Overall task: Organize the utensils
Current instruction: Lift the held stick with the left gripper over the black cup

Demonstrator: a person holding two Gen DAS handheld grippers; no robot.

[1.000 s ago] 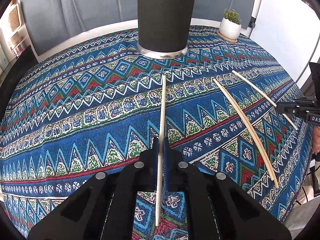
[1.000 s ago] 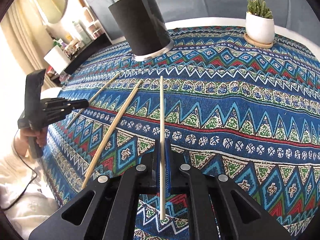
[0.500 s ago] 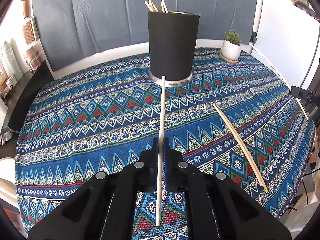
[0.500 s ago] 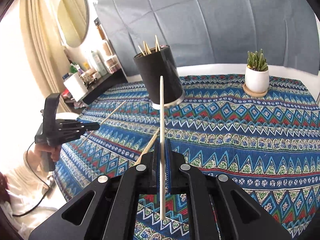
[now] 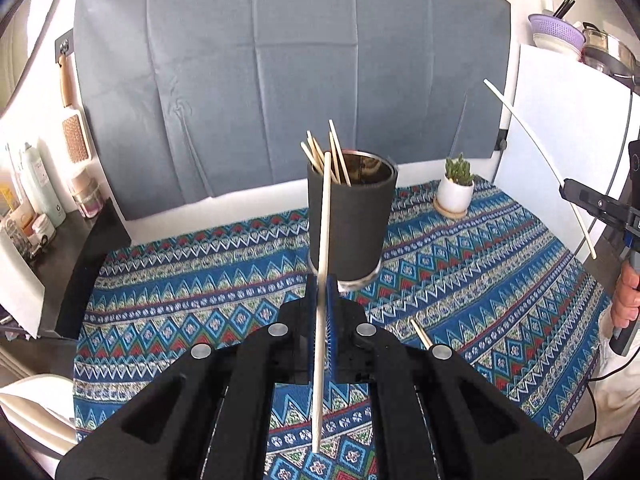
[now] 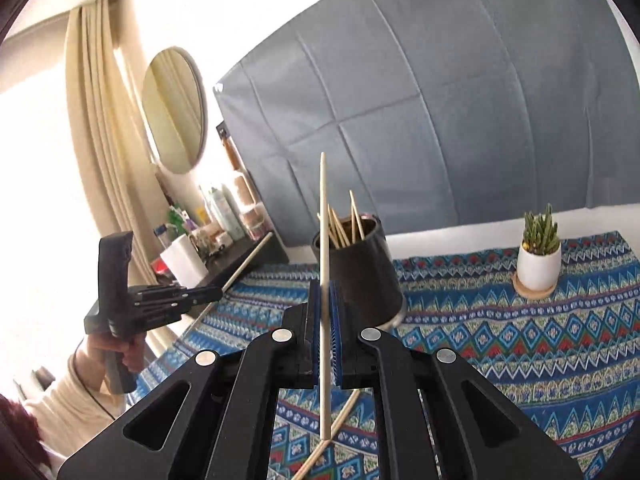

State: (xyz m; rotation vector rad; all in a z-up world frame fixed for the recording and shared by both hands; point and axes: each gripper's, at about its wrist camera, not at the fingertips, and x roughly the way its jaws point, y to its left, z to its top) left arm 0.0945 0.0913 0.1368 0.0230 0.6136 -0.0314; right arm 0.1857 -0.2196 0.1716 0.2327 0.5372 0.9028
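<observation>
Chopsticks are held in both grippers above the patterned desk [image 5: 200, 288]. One wooden chopstick [image 5: 322, 264] is clamped between the closed blue fingers [image 5: 332, 320] of the left gripper [image 5: 321, 312]; it runs along the fingers, and its far tip is seen in front of the black cylindrical holder [image 5: 352, 224]. A second chopstick [image 6: 324, 280] is pinched in the same way by the shut right gripper [image 6: 326, 320], with its tip raised above the holder's rim in that view. Several chopsticks [image 5: 320, 152] are already stood inside the holder, which is set upright on the cloth. One more chopstick [image 6: 332, 432] is left lying on the cloth below the right gripper. A small potted succulent [image 5: 456, 192] is placed near the holder, apart from it, at the far edge of the desk
</observation>
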